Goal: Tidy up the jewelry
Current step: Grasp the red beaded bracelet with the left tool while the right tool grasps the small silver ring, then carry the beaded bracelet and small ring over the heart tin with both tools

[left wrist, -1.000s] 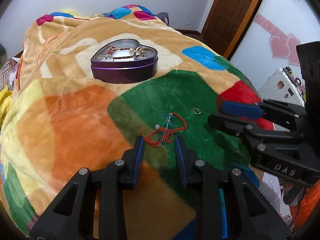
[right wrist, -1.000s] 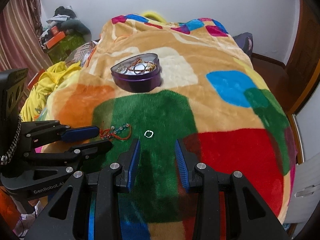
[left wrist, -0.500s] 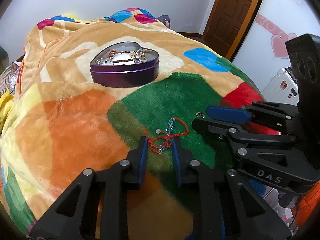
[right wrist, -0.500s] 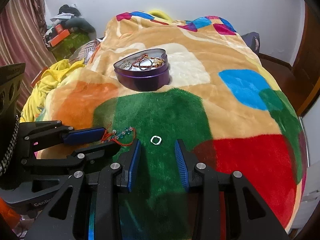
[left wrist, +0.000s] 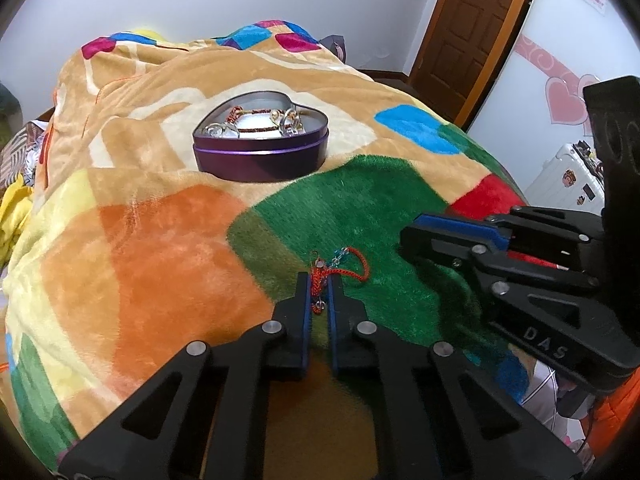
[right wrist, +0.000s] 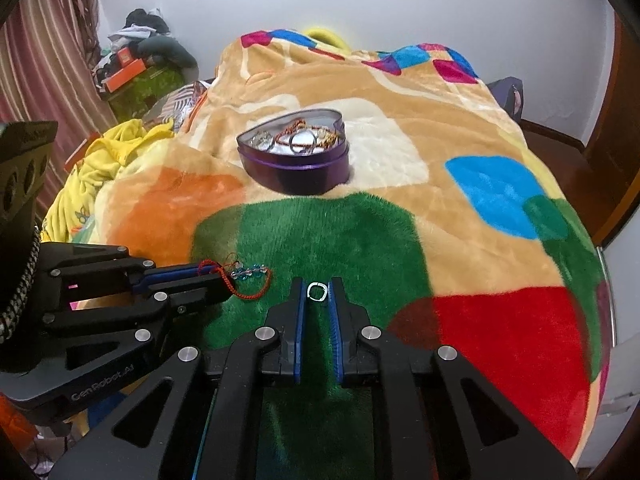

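The left gripper (left wrist: 319,280) has just closed, clamping the red cord bracelet (left wrist: 340,268) on the green patch of the blanket (left wrist: 140,272). The right gripper (right wrist: 318,286) has just closed around the small silver ring (right wrist: 317,291). At twelve o'clock, well apart, sits the heart-shaped purple tin (left wrist: 260,160) holding jewelry; nothing blocks it.

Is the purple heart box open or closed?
Open. The heart box has no lid on it, and both views show bracelets and rings lying inside. It sits upright on the blanket.
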Motion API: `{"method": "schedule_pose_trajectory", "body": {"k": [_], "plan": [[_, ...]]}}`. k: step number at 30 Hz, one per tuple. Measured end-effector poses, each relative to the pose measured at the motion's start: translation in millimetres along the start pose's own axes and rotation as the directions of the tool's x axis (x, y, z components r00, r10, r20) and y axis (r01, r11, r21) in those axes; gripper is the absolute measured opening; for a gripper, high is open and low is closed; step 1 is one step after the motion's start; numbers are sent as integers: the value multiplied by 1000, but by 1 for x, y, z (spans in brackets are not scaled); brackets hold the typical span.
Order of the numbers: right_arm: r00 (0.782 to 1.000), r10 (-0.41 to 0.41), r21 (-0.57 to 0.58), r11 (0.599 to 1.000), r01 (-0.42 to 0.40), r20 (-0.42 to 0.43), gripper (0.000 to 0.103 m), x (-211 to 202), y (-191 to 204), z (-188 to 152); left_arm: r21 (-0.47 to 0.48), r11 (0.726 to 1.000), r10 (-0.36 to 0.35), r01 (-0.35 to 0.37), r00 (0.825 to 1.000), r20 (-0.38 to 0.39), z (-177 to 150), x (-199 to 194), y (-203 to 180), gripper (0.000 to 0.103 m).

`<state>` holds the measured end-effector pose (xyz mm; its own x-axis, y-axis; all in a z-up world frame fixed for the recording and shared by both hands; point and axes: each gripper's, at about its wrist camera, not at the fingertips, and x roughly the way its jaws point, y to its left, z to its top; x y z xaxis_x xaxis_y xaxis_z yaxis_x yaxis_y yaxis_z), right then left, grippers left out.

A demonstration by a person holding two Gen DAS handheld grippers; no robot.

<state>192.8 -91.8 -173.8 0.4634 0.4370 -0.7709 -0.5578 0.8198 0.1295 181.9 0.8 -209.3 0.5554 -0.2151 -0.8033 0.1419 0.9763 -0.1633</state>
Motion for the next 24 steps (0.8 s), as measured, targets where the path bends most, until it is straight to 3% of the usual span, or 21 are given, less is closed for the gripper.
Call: {"method": "schedule_pose_trajectory", "body": {"k": [11, 24], "plan": [[997, -10, 2, 1000, 10, 72, 10, -23, 2, 12, 0, 1000, 14, -14, 996, 87, 13, -33, 1, 6], [986, -10, -4, 1000, 11, 165, 10, -44, 11, 34, -7, 999, 39, -38, 979, 198, 39, -64, 9, 6]]}}
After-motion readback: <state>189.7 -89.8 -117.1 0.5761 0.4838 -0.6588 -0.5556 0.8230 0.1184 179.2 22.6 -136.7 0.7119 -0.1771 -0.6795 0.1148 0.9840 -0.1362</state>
